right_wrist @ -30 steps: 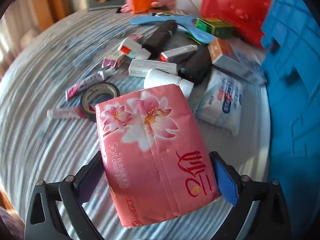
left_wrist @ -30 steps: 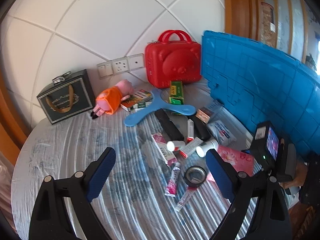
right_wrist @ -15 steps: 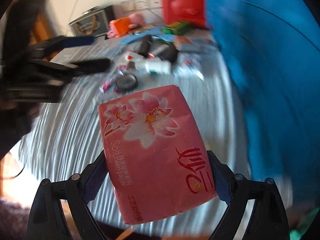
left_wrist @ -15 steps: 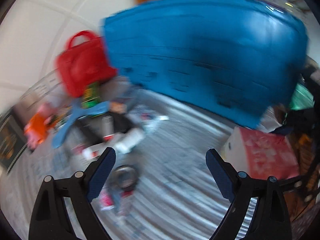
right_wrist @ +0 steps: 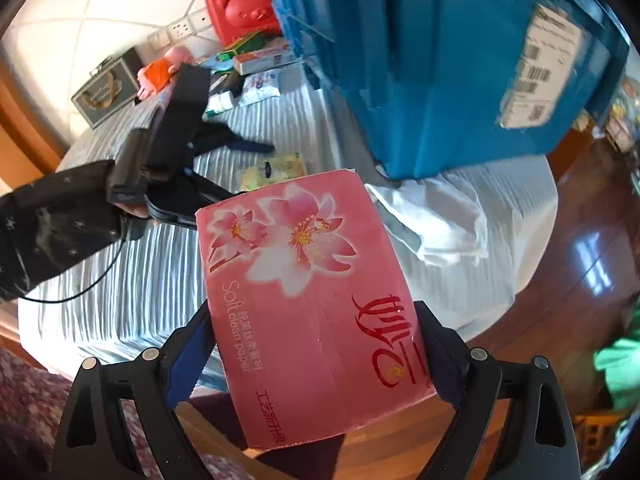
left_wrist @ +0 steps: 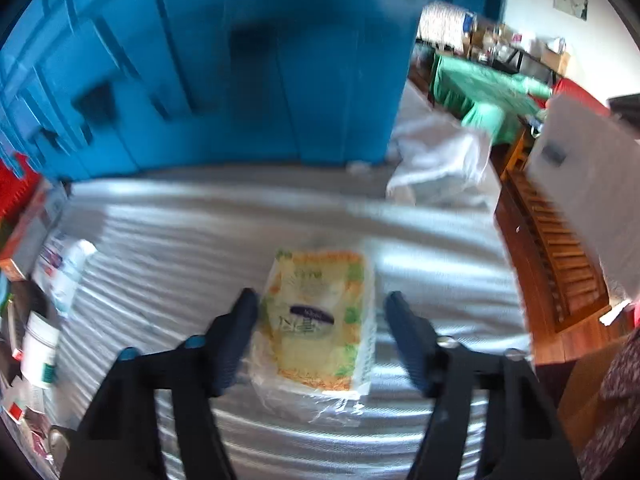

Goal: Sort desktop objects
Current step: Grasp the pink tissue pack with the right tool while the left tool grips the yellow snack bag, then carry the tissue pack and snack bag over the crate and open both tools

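A round table (left_wrist: 200, 232) under a striped grey cloth fills the room's middle, with a tall blue crate (right_wrist: 432, 60) standing on its far side and a crumpled white cloth (right_wrist: 436, 220) lying at the crate's foot. Back by the wall sit one red case (right_wrist: 240, 6), one dark gift bag (right_wrist: 106, 88) and one pink plush toy (right_wrist: 162, 68), with small boxes and bottles heaped near them.

There are two tissue packs. The pink tissue pack (right_wrist: 312, 300) is pinched between the fingers of the right tool (right_wrist: 316, 360), lifted over the table's near edge. The yellow tissue pack (left_wrist: 320, 316) lies flat on the cloth between the spread fingers of the left tool (left_wrist: 320, 328), the left finger close beside it, the right one apart.

A second ago the left tool faced the clutter by the wall; it has since swung round to the yellow pack in front of the crate. The right tool keeps its grip on the pink pack.
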{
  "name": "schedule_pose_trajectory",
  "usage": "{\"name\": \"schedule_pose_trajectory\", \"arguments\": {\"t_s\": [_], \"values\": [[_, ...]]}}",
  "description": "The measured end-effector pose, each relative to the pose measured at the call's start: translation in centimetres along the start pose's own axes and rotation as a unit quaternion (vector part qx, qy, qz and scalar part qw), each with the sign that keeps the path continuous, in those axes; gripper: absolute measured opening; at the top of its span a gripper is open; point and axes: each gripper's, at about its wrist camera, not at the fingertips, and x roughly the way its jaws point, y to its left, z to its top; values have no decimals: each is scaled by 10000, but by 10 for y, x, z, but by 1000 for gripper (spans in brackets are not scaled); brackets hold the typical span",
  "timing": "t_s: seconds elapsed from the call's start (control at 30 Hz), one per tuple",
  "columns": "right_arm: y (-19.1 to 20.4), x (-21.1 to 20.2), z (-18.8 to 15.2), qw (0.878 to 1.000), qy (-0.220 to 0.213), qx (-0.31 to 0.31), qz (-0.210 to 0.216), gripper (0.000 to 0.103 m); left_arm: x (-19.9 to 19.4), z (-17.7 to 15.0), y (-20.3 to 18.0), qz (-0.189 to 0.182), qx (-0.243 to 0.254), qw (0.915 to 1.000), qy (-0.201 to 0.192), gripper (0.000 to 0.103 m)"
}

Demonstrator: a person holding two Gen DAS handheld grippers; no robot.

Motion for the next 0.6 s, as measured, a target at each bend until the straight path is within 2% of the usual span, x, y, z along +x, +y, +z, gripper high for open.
{"name": "schedule_pose_trajectory", "arguments": {"t_s": [0.1,0.13,0.17,0.23,0.33,0.43,0.53,0.6], "values": [[-1,-7,-3,9999,-65,71,28,93,-6,2,0,75,-35,10000,-49,48],[0,-9,-3,9999,-85,94,43,93,-8,3,-1,131,-19,9999,-47,32],[0,-10,-4,9998,-115,115,65,93,-12,3,-3,237,7,9997,-24,24],[3,-13,-5,9997,-222,81,78,93,-25,1,-3,379,-96,9992,-54,18],[15,-23,4,9990,-414,-65,180,93,-65,1,2,714,-431,9959,-350,18],[32,-37,18,9966,-660,-255,431,93,-118,5,6,1158,-648,9886,-709,18],[50,-57,38,9916,-962,-373,777,93,-169,17,5,1630,-676,9792,-999,18],[62,-78,55,9854,-1264,-480,1031,93,-208,31,3,1995,-674,9693,-1268,18]]}}
